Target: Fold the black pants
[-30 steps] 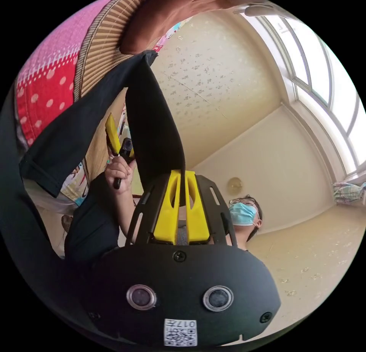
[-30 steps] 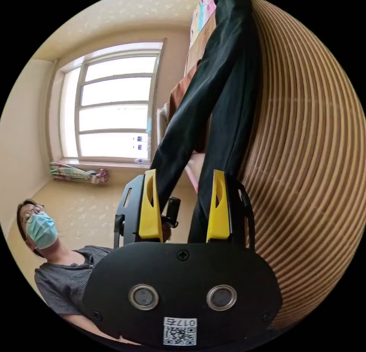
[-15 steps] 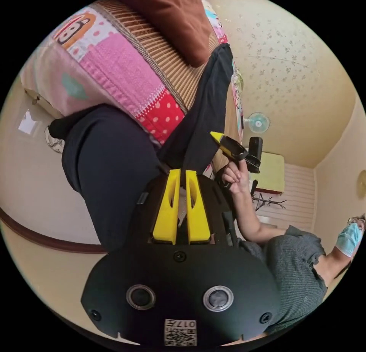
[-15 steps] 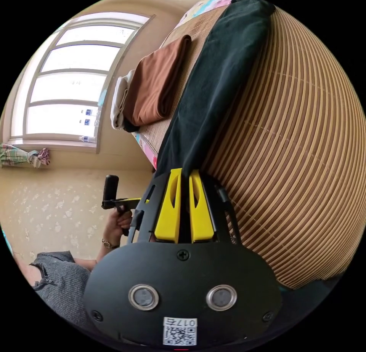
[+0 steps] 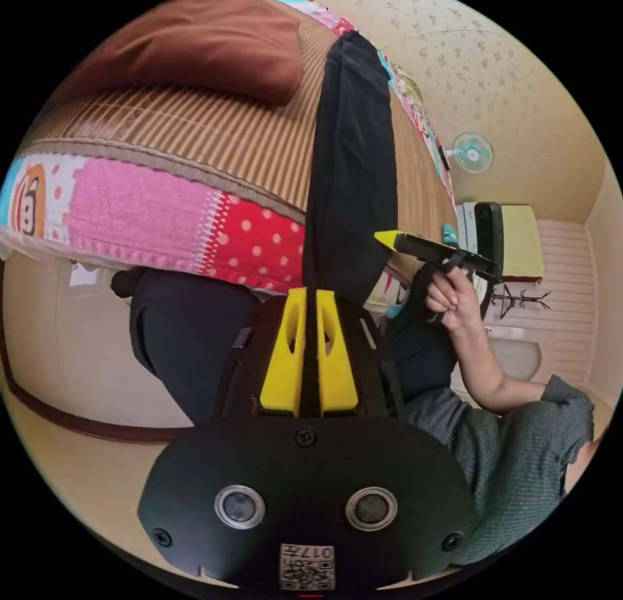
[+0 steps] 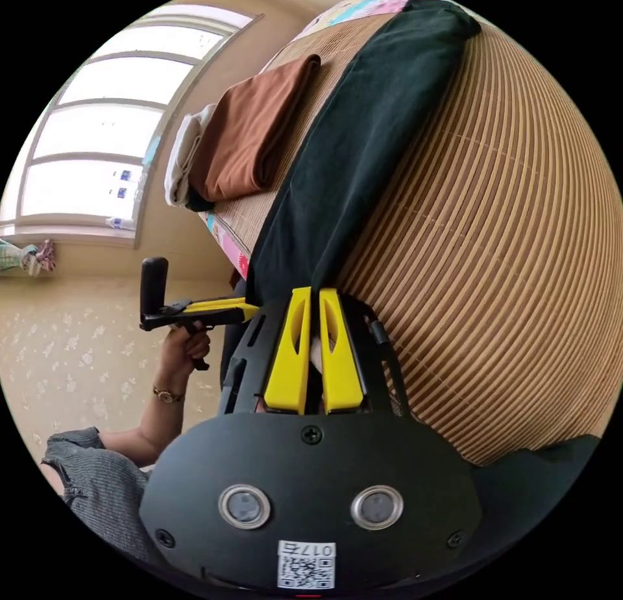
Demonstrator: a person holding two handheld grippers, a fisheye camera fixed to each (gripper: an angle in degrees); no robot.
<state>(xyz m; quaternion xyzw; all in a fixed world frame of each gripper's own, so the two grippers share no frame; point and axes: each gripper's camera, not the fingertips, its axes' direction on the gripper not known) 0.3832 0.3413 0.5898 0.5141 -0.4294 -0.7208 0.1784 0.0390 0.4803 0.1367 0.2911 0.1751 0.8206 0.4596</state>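
The bamboo mat (image 6: 506, 249) is crossed by the black pants (image 6: 363, 145), laid as one long strip from its far edge to its near edge. Bare mat is left beside them; folded brown cloth (image 6: 250, 136) is stacked near the other edge. At the near edge, fabric is pinched by the left gripper (image 5: 310, 296), and seemingly by the right gripper (image 6: 311, 295), jaws pressed together.

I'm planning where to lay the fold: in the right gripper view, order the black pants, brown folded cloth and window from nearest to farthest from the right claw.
1. Black pants, in the right claw.
2. Brown folded cloth, on the mat beside the pants.
3. Window, across the room.
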